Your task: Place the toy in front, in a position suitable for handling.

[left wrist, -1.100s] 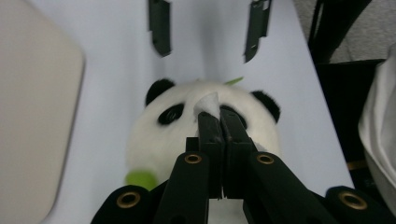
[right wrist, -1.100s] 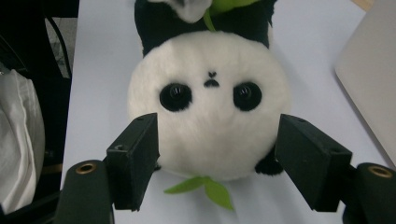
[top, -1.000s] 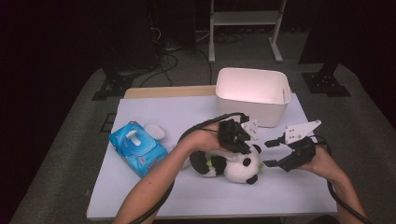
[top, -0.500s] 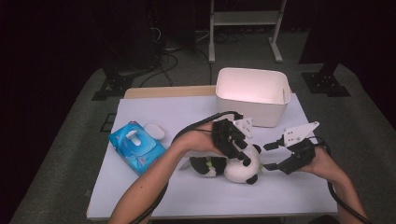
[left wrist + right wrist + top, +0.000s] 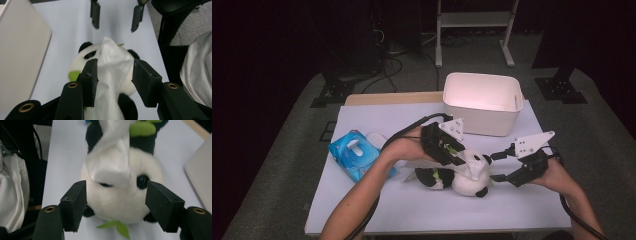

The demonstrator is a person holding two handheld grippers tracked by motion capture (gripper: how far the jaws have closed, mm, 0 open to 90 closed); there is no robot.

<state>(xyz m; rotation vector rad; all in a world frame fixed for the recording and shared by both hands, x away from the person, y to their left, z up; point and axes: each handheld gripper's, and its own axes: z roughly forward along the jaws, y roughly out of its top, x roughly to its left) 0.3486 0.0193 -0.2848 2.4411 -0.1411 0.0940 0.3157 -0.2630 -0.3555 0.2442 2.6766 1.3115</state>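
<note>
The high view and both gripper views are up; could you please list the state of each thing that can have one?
Panda plush: lying on the table, tissue draped over its face.
Tissue: held between the left gripper's jaws.
Wipes pack: flat on the table, lid closed.
Bin: upright, open, nothing visible inside.
Left gripper: shut on the tissue.
Right gripper: open, jaws either side of the panda's head.

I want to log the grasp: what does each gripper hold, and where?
The left gripper pinches a white tissue at mid-length, draped over the panda toy. The right gripper holds nothing.
</note>
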